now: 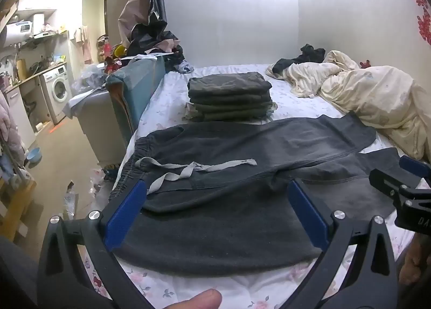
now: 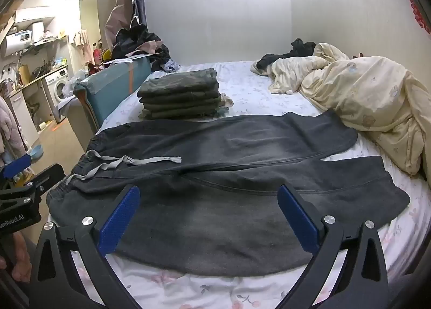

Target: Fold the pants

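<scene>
Dark grey sweatpants (image 1: 242,152) lie spread flat across the bed, waistband to the left, grey drawstring (image 1: 194,169) loose on top, legs running right. In the right wrist view the pants (image 2: 229,169) show both legs and their cuffs. My left gripper (image 1: 218,190) is open, hovering over the near side of the pants by the waistband. My right gripper (image 2: 208,195) is open, hovering over the near leg. Neither holds cloth. The right gripper shows at the right edge of the left wrist view (image 1: 404,190), and the left gripper at the left edge of the right wrist view (image 2: 18,185).
A stack of folded dark pants (image 1: 229,96) sits behind on the floral sheet (image 1: 210,290). A rumpled cream duvet (image 1: 371,104) fills the right side. A blue headboard (image 1: 134,85), clutter and a washing machine (image 1: 58,90) are left of the bed.
</scene>
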